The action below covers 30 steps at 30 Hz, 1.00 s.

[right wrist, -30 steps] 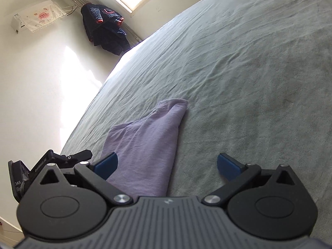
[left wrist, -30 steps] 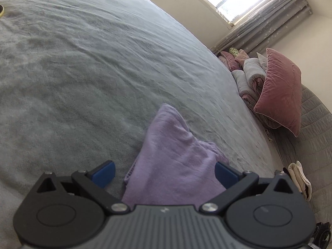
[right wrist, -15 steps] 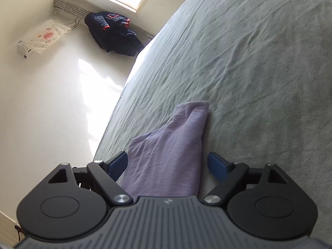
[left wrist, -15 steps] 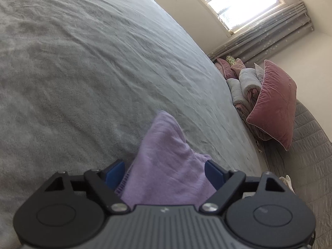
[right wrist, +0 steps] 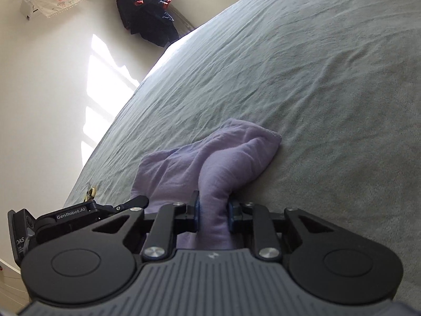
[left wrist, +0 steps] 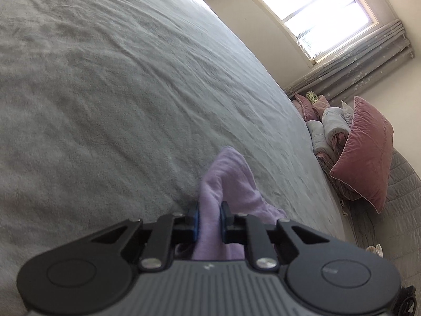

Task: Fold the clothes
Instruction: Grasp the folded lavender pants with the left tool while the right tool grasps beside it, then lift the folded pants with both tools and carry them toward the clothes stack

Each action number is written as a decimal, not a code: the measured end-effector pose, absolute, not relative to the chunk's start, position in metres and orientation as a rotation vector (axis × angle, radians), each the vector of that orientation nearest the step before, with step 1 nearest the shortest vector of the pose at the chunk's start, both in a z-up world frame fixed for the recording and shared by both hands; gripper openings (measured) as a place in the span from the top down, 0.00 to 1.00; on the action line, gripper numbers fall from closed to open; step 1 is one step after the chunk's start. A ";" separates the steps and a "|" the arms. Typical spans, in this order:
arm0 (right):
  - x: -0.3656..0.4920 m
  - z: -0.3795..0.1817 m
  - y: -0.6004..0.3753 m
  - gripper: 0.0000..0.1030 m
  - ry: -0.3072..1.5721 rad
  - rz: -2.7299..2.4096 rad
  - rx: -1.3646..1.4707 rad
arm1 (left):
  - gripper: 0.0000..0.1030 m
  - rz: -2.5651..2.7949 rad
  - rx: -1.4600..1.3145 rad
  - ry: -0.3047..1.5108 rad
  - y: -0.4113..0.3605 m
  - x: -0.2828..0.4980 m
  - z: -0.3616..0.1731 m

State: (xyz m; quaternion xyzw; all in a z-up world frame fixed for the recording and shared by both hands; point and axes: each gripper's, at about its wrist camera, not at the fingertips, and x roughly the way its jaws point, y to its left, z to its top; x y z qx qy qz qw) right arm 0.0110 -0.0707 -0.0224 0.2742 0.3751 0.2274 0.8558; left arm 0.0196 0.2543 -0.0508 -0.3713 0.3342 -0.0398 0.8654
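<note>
Nearest in the left wrist view, the left gripper has just been closing and its blue pads now pinch a bunched ridge of the soft lilac cotton garment, which rises between the narrow jaws and runs forward to a rounded tip lying on the grey fleecy bedspread. In the right wrist view the right gripper has likewise just been closing, and its blue pads clamp another gathered fold of the same garment; the cloth is drawn up into a twisted neck at the jaws, then spreads out left and ahead, ending in a hemmed corner that rests flat on the bedspread. The black body of the left gripper, marked with white lettering, shows at the lower left of that view, just beside the garment's near edge. So the garment lies close to the near side of the bed, held at two points, with most of its far part on the cover. Further out, the bedspread stretches wrinkled and wide. Beyond its right edge in the left view sit a dusky pink velvet cushion and rolled grey bedding, below a bright window with pale grey curtains. In the right view, dark navy clothing hangs against the cream wall.
</note>
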 end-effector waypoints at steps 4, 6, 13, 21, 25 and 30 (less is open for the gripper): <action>-0.002 -0.004 -0.079 0.80 0.750 0.484 0.512 | 0.88 -0.078 -0.761 0.667 0.244 0.021 -0.038; -0.007 0.004 -0.086 0.80 0.738 0.481 0.483 | 0.88 -0.082 -0.735 0.663 0.233 0.024 -0.032; -0.018 0.031 -0.117 0.80 0.676 0.455 0.444 | 0.88 -0.126 -0.662 0.658 0.193 0.035 -0.011; -0.023 0.067 -0.178 0.80 0.582 0.438 0.453 | 0.88 -0.185 -0.574 0.652 0.120 0.059 0.022; -0.015 0.085 -0.205 0.80 0.539 0.416 0.461 | 0.88 -0.225 -0.514 0.646 0.071 0.074 0.041; -0.002 0.101 -0.237 0.80 0.485 0.379 0.464 | 0.88 -0.268 -0.422 0.646 0.009 0.093 0.062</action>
